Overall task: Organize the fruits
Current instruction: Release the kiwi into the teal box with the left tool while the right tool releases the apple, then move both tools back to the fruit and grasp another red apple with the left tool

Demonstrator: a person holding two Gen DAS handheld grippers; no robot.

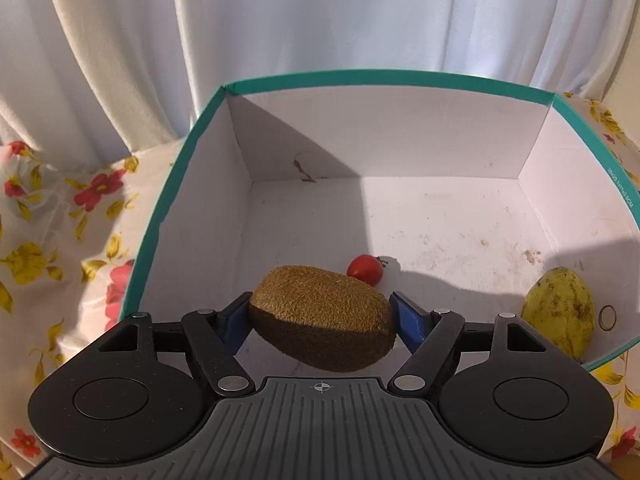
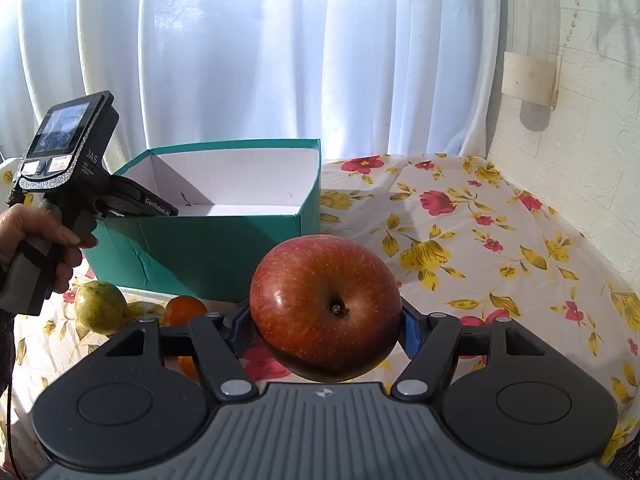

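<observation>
The kiwi (image 1: 324,318) hangs in the air just over the near edge of the open green box (image 1: 384,80), held by the left hand-held gripper (image 1: 324,320), whose blue pads (image 1: 408,318) press on its two ends. It looks fuzzy, so it should not slip much, but it is soft inside, so a hard squeeze could squash it. It is small and light. Down in the box lie a little red tomato (image 1: 365,269) near the middle and a yellow fruit (image 1: 560,312) in the near right corner. The right hand-held gripper (image 2: 326,326) is closed on a red apple (image 2: 325,307), up above the flowered tabletop (image 2: 480,232) to the right of the box. The apple is round, shiny and smooth, firm and heavier, so it may slide; holding it across its widest part, as now, seems best. A green fruit (image 2: 102,307) and an orange one (image 2: 185,312) wait on the tabletop near the box, by the person's hand (image 2: 36,248).
</observation>
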